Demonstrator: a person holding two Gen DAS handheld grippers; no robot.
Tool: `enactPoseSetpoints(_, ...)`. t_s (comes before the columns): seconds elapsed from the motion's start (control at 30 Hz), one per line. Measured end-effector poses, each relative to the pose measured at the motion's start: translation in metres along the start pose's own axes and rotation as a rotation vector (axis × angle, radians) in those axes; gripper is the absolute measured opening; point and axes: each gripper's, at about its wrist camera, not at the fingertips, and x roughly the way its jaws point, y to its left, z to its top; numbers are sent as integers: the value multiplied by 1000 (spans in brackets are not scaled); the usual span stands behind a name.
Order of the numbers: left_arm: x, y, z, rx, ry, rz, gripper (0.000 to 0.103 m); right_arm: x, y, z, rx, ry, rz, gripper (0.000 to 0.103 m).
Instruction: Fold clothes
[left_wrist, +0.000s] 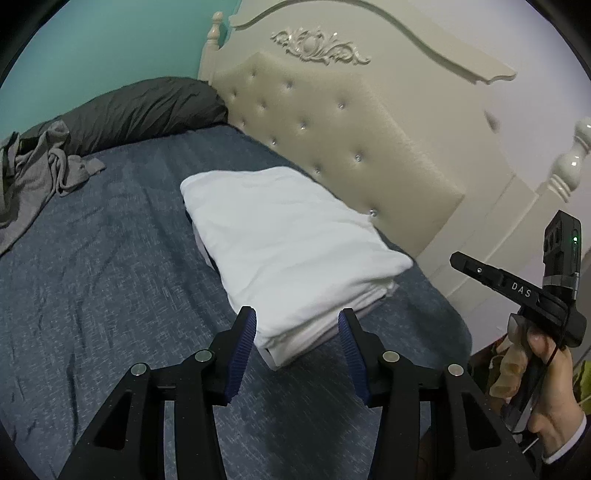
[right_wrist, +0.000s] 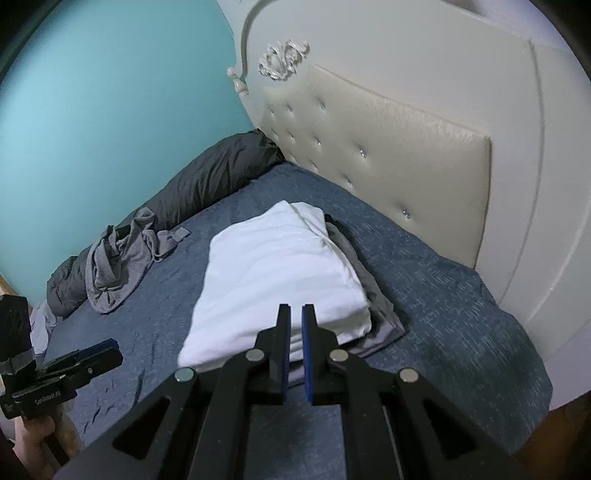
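A folded white garment (left_wrist: 291, 240) (right_wrist: 273, 273) lies on the blue bedspread (left_wrist: 92, 277) near the headboard, stacked on a folded grey garment (right_wrist: 373, 295). A crumpled grey garment (left_wrist: 40, 173) (right_wrist: 118, 258) lies loose at the far side of the bed. My left gripper (left_wrist: 297, 321) is open, hovering just short of the white stack's near corner, with nothing between its fingers. My right gripper (right_wrist: 295, 312) is shut with only a thin slit between its blue pads and holds nothing; it hangs above the stack's near edge. Each gripper shows in the other's view: the right gripper (left_wrist: 458, 260), the left gripper (right_wrist: 110, 354).
A cream tufted headboard (left_wrist: 351, 140) (right_wrist: 388, 147) stands right of the stack. A dark grey pillow (left_wrist: 136, 110) (right_wrist: 214, 173) lies along the teal wall (right_wrist: 110, 92). A hand (left_wrist: 550, 391) holds the right gripper's handle beyond the bed edge. Open bedspread (right_wrist: 147, 332) lies left of the stack.
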Motion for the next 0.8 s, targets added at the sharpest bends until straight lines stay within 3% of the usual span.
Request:
enactPoseSetpoints(0.37, -73, -15, -5, 37, -79, -8, 63, -71, 33, -13, -14, -57, -3, 7)
enactPoseSetpoints(0.67, -123, -17, -11, 57, -126, -10, 66, -113, 66, -28, -38, -88, -9, 13)
enactPoseSetpoints(0.8, -141, -16, -15, 56, -148, -19, 71, -126, 76, -34, -35, -103, -23, 22)
